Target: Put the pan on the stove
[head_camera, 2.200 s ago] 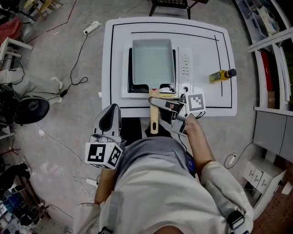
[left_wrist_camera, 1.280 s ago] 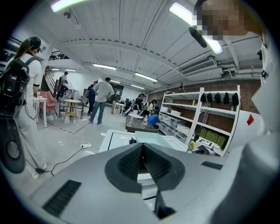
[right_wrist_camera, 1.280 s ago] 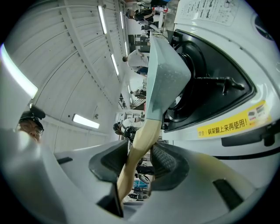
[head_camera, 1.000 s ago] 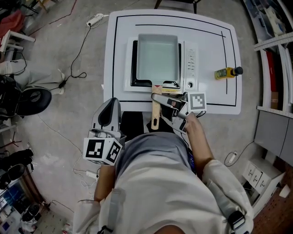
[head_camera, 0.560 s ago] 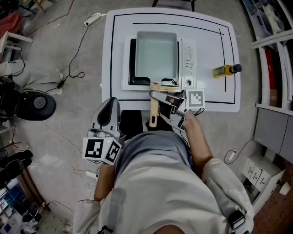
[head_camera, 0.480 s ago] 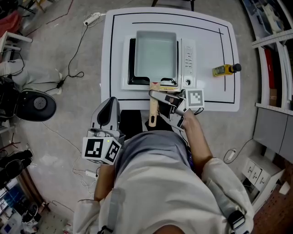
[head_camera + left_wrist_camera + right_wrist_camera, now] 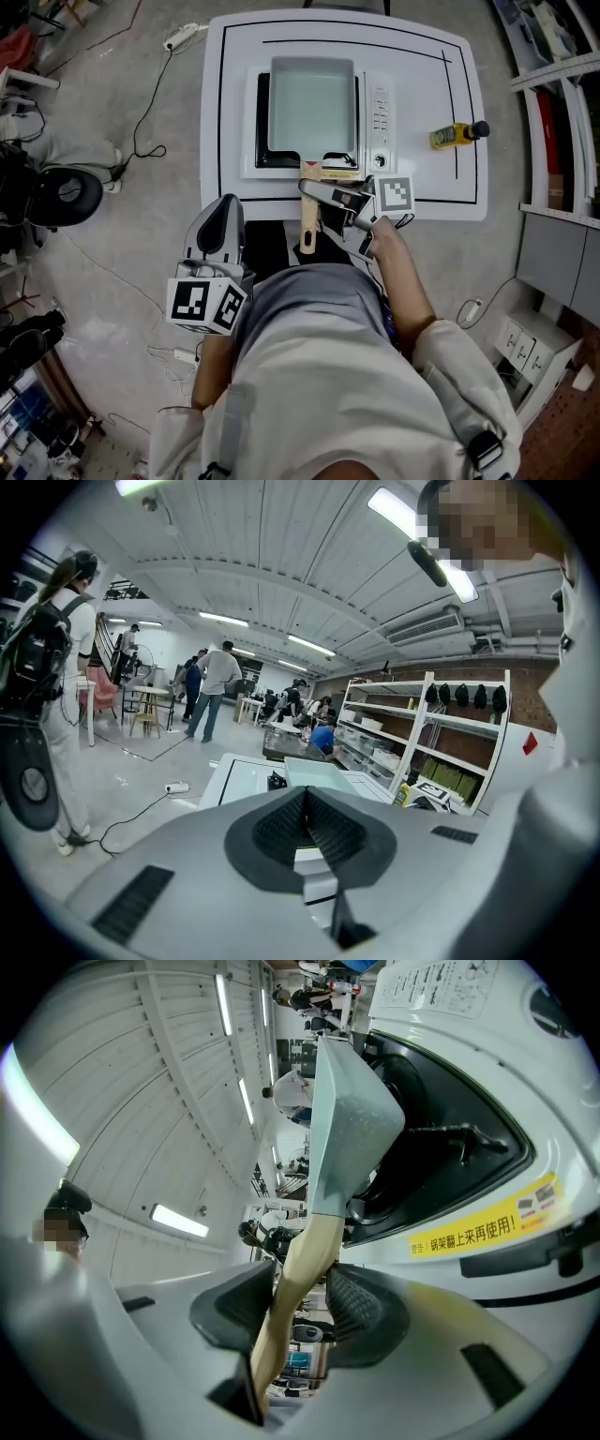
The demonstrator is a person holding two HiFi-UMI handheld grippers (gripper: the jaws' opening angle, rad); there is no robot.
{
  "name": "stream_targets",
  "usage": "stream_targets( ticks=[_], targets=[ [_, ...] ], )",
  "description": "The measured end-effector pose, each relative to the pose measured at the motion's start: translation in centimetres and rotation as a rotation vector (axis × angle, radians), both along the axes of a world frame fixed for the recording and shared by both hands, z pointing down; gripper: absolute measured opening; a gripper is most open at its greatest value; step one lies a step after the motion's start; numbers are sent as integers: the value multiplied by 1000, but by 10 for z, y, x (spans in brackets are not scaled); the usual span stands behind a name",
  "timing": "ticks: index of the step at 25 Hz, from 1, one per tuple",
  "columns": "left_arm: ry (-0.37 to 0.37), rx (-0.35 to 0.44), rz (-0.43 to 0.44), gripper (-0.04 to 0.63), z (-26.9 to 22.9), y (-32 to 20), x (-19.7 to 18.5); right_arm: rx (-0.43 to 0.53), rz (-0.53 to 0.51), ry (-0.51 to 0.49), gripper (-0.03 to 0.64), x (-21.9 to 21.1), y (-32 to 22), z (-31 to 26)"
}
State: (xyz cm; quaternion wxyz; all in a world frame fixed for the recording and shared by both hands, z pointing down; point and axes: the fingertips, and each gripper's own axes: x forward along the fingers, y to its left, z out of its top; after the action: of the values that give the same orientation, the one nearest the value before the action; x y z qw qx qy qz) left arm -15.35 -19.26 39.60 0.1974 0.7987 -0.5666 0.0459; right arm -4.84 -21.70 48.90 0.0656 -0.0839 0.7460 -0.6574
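A rectangular pale grey-green pan [image 7: 311, 105] rests on the black top of the white stove [image 7: 380, 112], in the middle of the white table [image 7: 422, 202]. Its wooden handle [image 7: 307, 220] sticks out over the table's near edge. My right gripper [image 7: 314, 192] is shut on that handle; in the right gripper view the handle [image 7: 300, 1260] runs between the two pads up to the pan [image 7: 352, 1119]. My left gripper [image 7: 220, 230] hangs below the table edge beside the person's body, shut on nothing, its pads [image 7: 306, 827] pressed together.
A yellow oil bottle [image 7: 455, 135] lies on the table right of the stove. On the floor to the left are cables, a power strip [image 7: 180, 36] and a black round stool [image 7: 56, 197]. Shelving stands along the right side.
The head camera has shifted slightly, so the table sits a little higher in view. The right gripper keeps its hold on the handle and the pan stays on the stove. The left gripper has not moved.
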Motion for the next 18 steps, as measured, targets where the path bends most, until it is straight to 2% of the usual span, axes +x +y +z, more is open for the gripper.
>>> stream_targets(
  ticks=[18],
  targets=[
    [18,10,29,6,0,3,10,19,58,71,178,13,1,2]
  ],
)
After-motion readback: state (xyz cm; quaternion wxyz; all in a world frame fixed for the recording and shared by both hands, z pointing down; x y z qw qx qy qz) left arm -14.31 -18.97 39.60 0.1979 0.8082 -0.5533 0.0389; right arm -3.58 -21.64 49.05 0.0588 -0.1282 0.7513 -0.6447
